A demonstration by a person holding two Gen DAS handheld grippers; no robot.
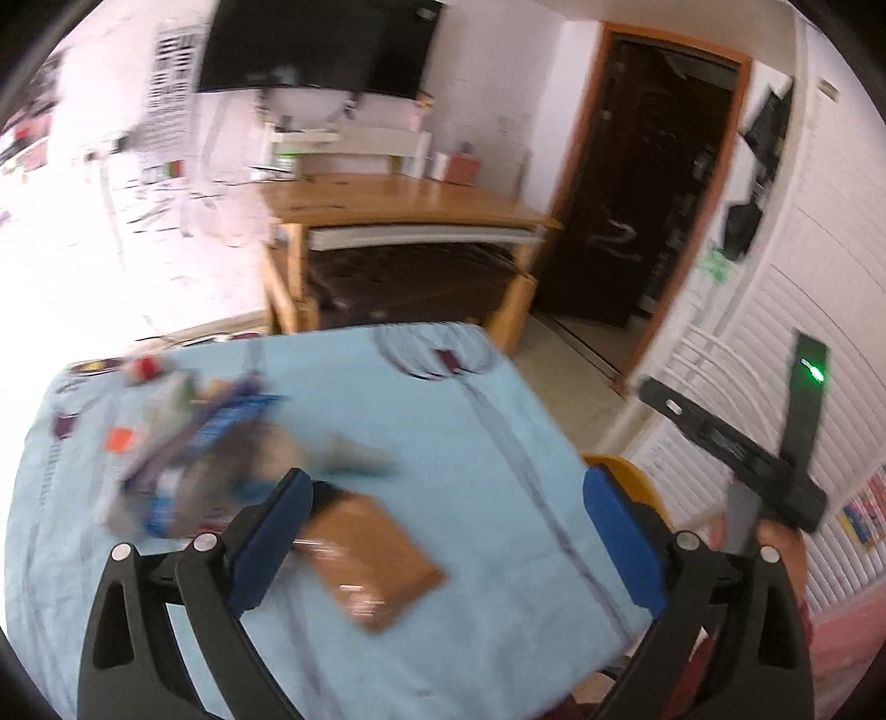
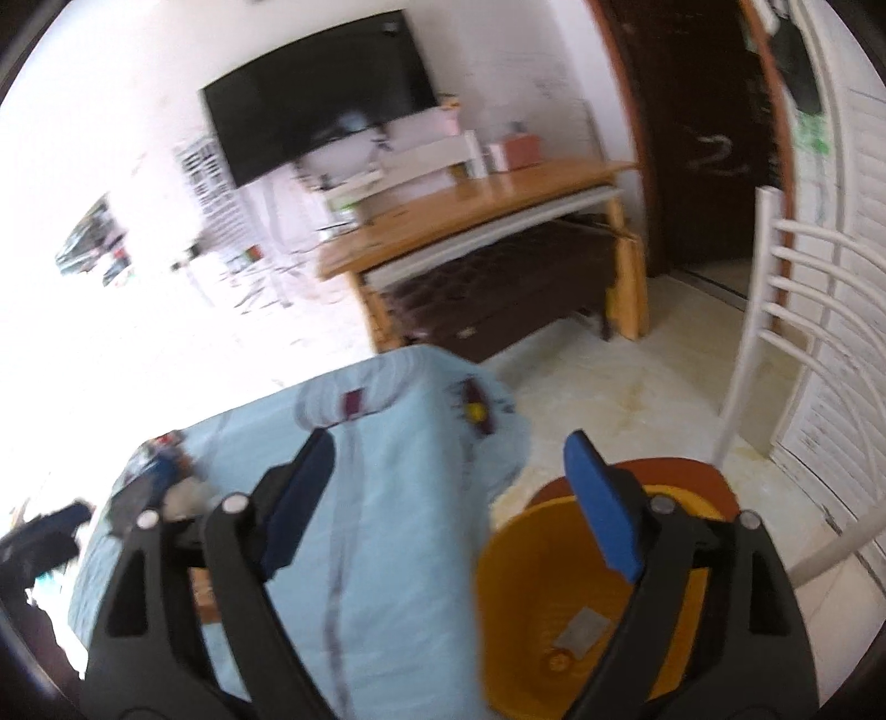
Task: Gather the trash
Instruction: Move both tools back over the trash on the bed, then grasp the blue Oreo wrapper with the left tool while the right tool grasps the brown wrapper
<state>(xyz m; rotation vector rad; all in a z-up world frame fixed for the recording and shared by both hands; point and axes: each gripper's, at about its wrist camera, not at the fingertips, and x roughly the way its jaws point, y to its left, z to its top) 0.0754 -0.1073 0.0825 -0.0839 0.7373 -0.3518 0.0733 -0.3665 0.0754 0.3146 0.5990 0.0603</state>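
Observation:
My left gripper (image 1: 448,526) hangs open over a table with a light blue cloth (image 1: 470,421), nothing between its blue pads. Just below it lies a flat brown packet (image 1: 382,565). A blurred heap of wrappers (image 1: 194,443) sits at the table's left. My right gripper (image 2: 451,498) is open and empty, straddling the table's corner and an orange bin (image 2: 526,598). A small grey scrap (image 2: 581,631) lies on the bin's floor. The bin's rim (image 1: 626,471) peeks past the table edge in the left wrist view.
A white chair (image 2: 775,332) stands right of the bin, which rests on a reddish-brown seat (image 2: 670,471). A wooden desk (image 1: 410,210) and a wall screen (image 1: 315,44) are behind. A hand (image 1: 775,545) holds the other tool's black body (image 1: 736,443). A dark doorway (image 1: 637,194) lies beyond.

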